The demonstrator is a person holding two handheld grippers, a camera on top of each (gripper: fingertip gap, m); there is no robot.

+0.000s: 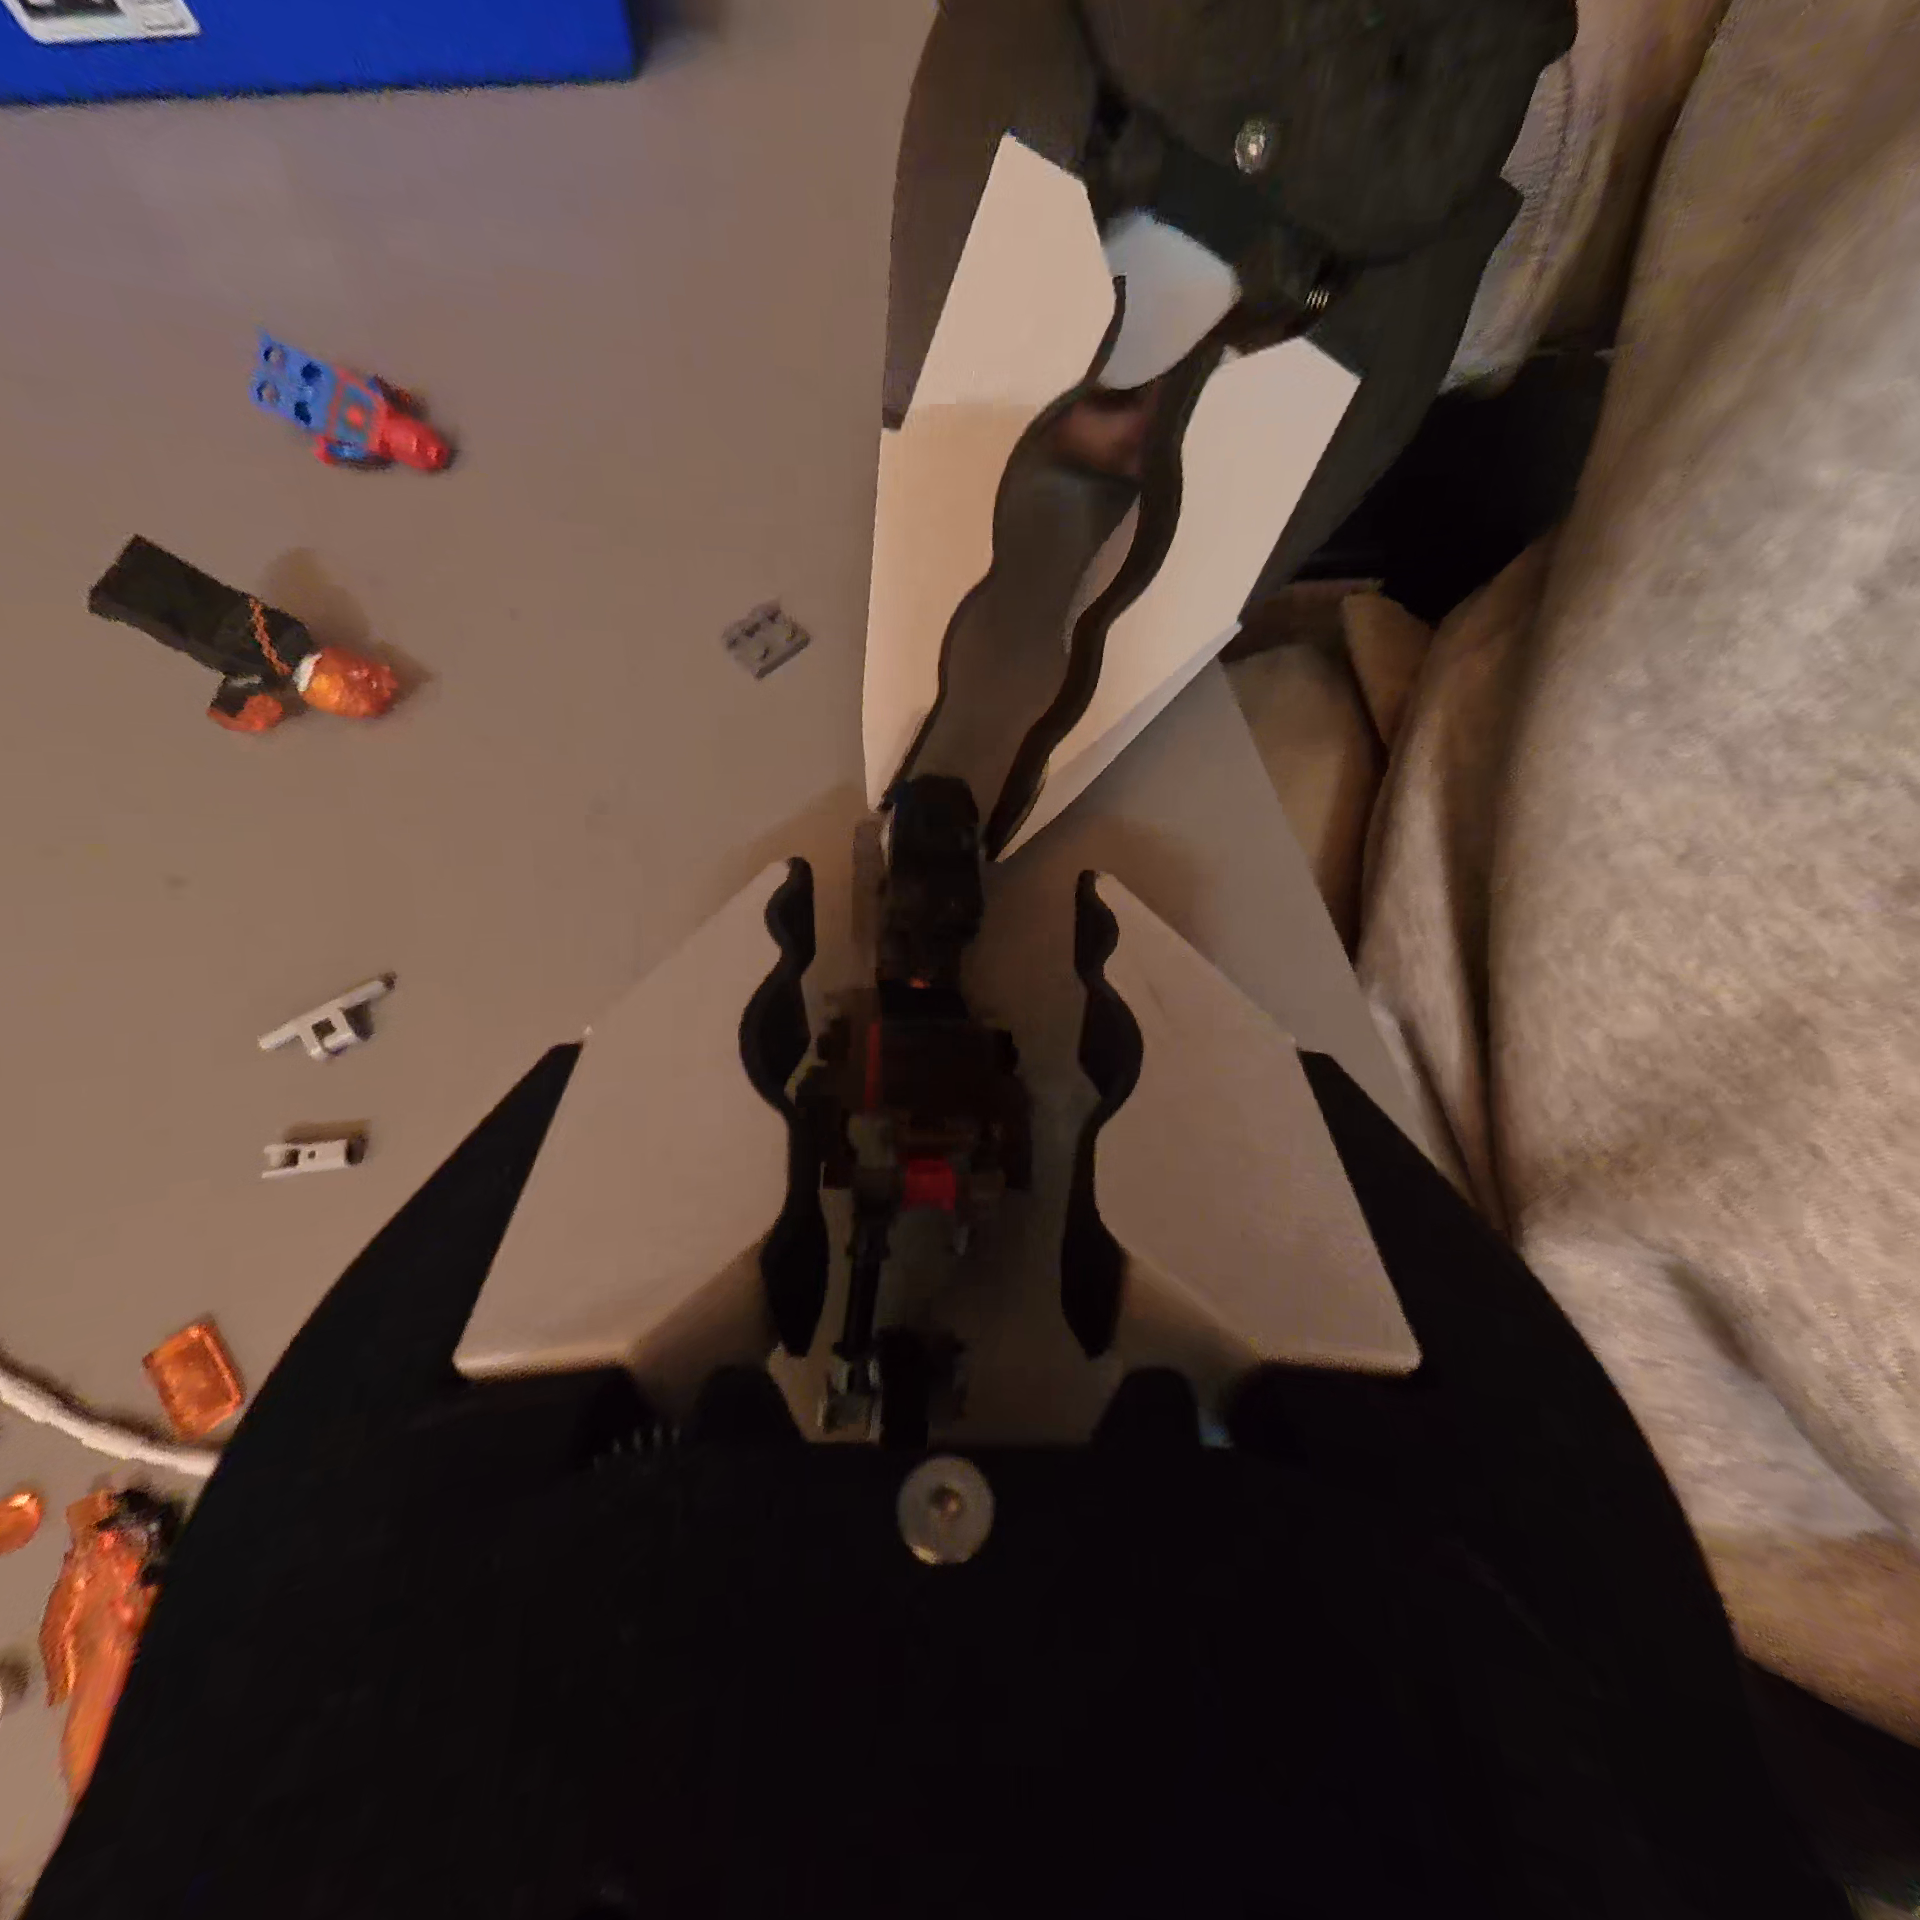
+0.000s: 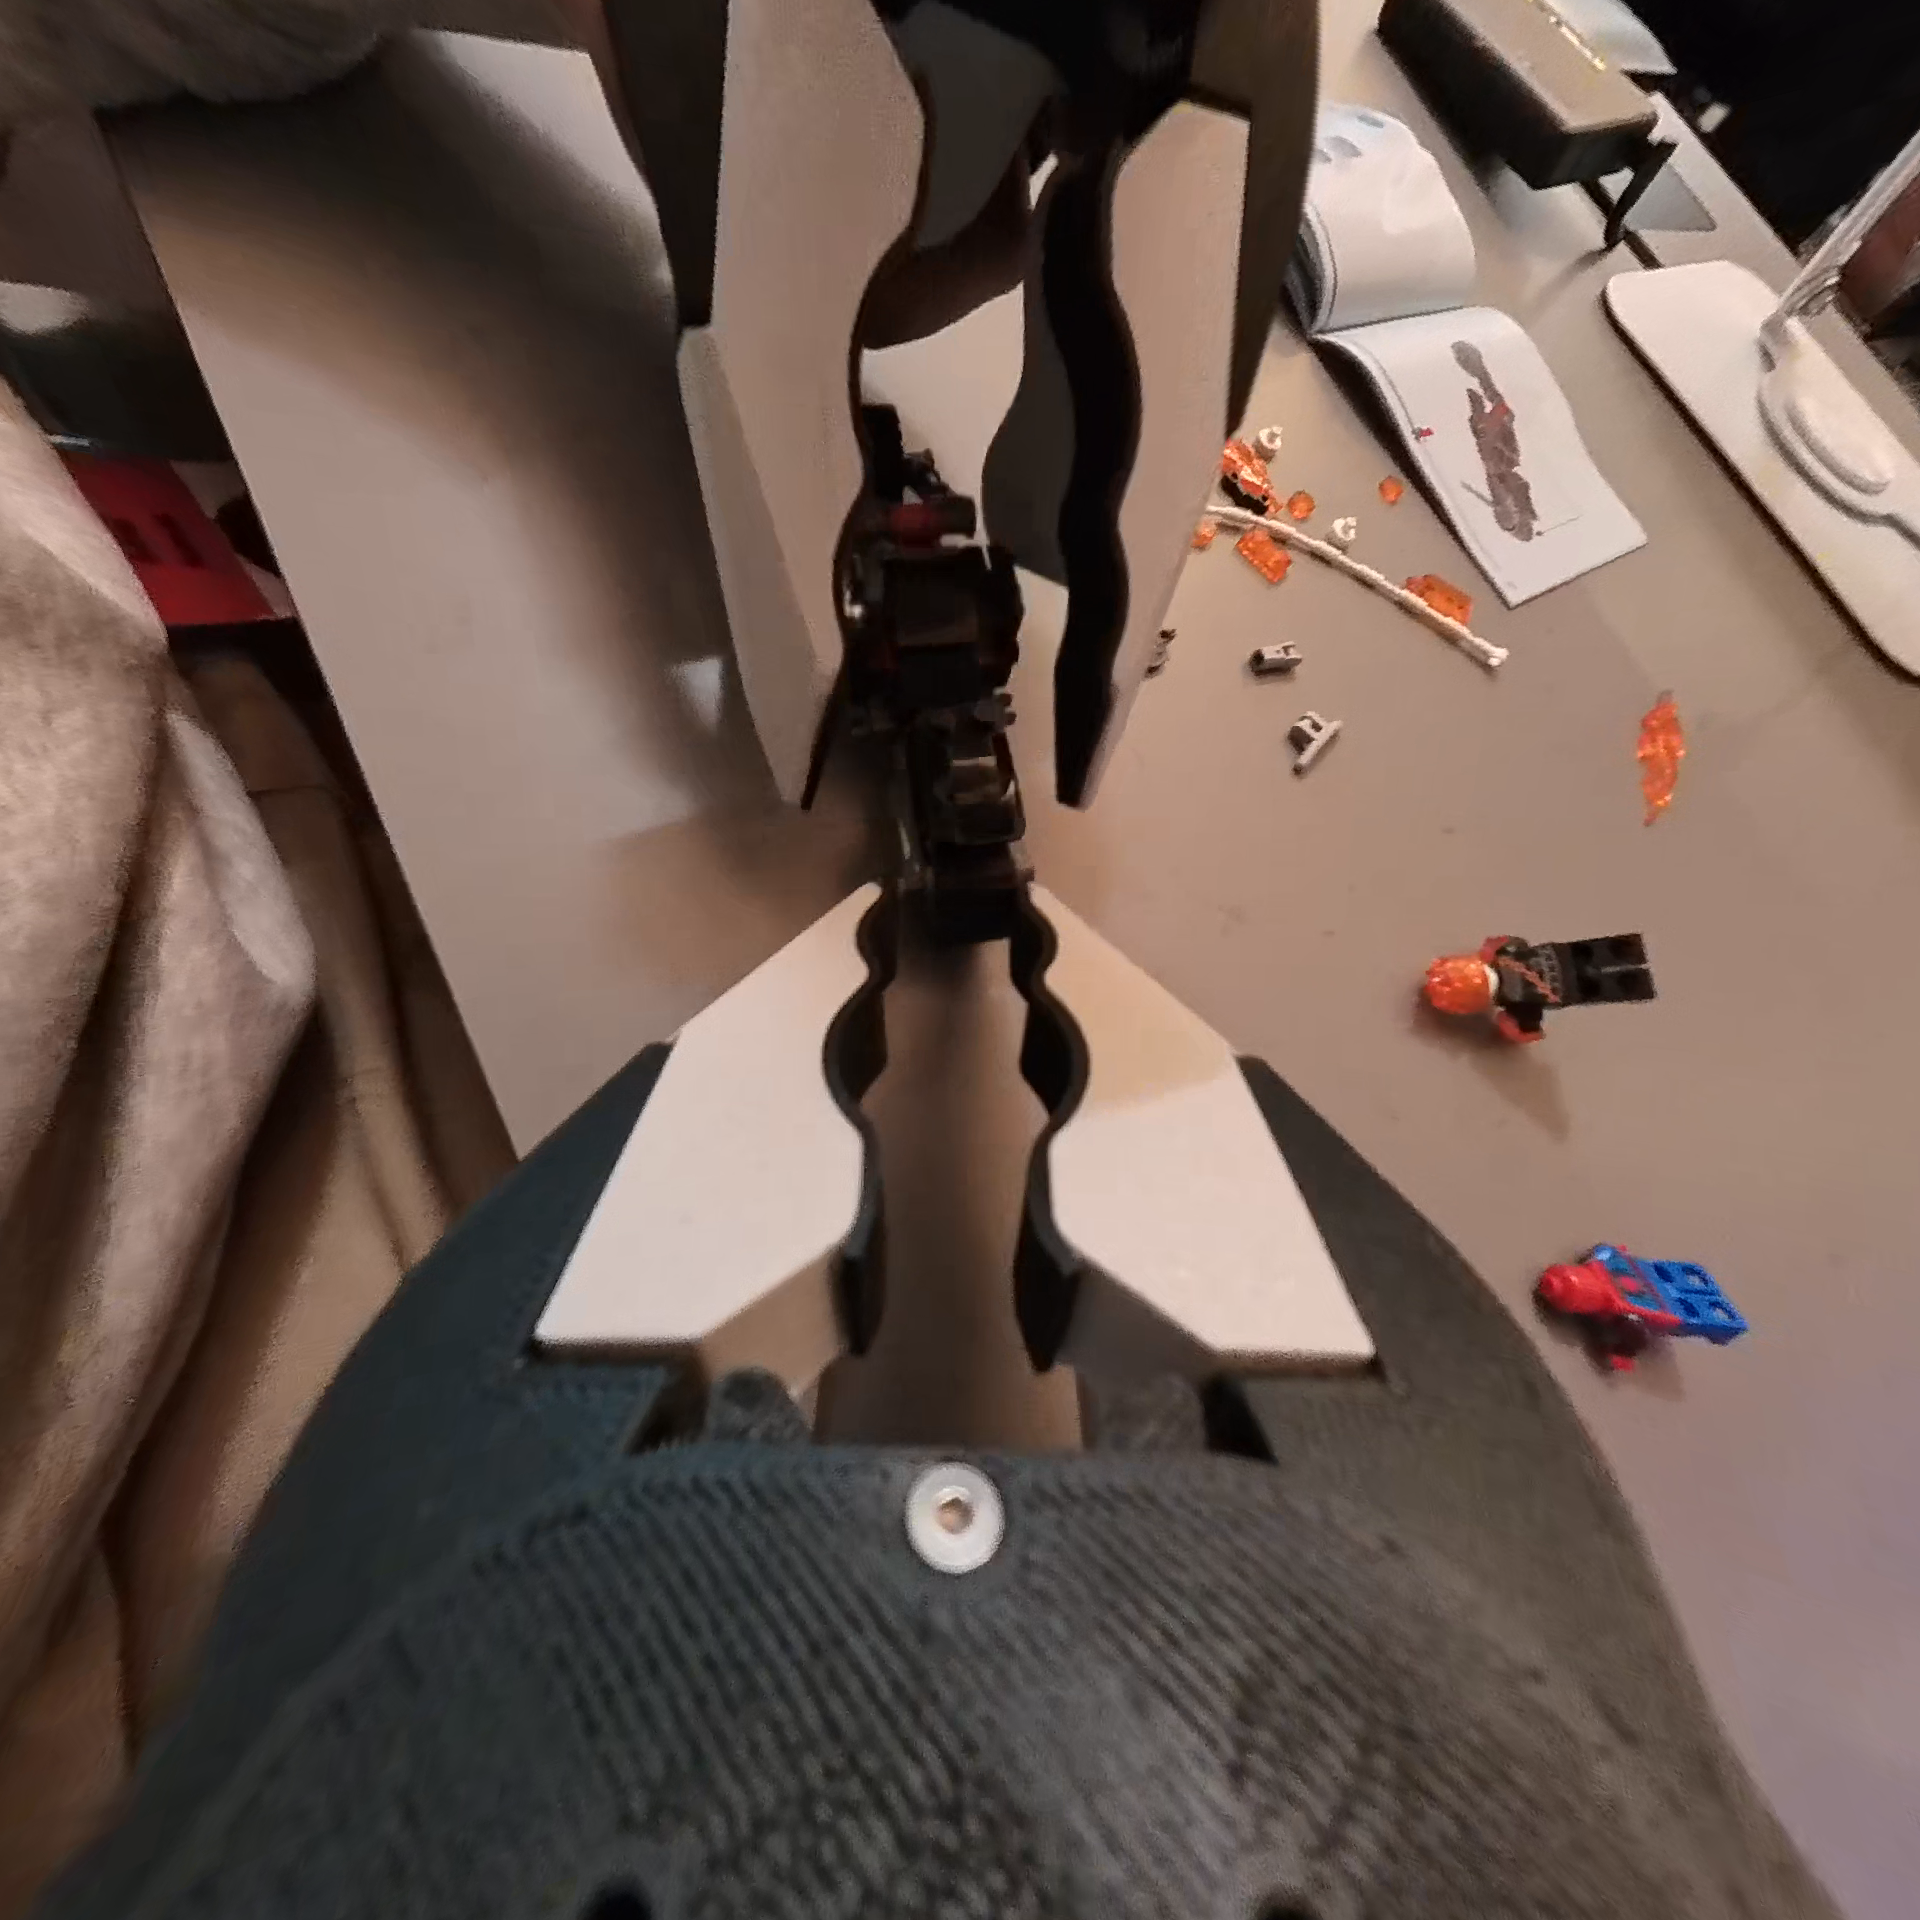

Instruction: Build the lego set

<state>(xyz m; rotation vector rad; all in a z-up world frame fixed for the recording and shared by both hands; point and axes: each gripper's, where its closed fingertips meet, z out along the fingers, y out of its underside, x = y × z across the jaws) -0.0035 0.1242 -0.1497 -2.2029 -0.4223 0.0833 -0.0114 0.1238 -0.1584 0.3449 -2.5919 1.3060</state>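
Black and dark red, the half-built model (image 1: 925, 1091) hangs above the table (image 1: 520, 831), its far end pinched by the right gripper (image 2: 951, 914) while the left gripper (image 1: 940, 1039) stands spread around it, so assembly is midway and I judge the next move calls for a loose piece such as the grey plate (image 1: 766, 637).

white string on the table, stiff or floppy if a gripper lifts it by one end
Probably floppy: the white string lies in a loose curve on the table. It looks thin and light, so it would likely dangle and could drag the orange pieces touching it.
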